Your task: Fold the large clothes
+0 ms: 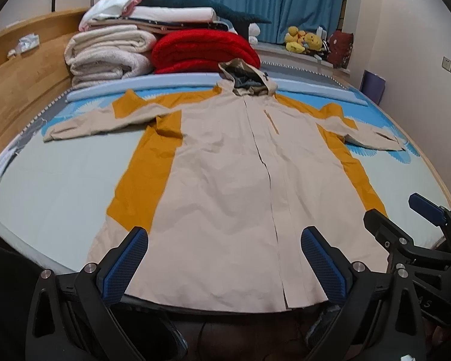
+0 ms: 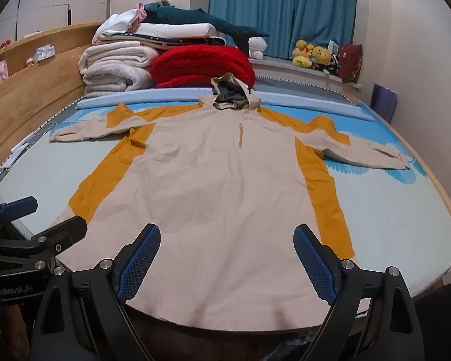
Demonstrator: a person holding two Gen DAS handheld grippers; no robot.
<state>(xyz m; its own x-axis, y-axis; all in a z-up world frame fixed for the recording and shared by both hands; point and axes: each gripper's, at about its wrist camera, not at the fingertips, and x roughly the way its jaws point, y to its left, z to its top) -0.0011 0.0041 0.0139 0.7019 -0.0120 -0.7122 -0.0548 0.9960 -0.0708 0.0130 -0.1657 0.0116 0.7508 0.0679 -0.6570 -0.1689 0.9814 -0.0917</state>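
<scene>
Jacket laid flat, front up, sleeves spread, on the bed. Left gripper and right gripper are held wide open above its hem, gripping nothing.

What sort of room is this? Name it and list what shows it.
Most likely a bedroom: a wide bed with a wooden headboard, folded blankets stacked at its far end, and plush toys on the sill by blue curtains.
</scene>
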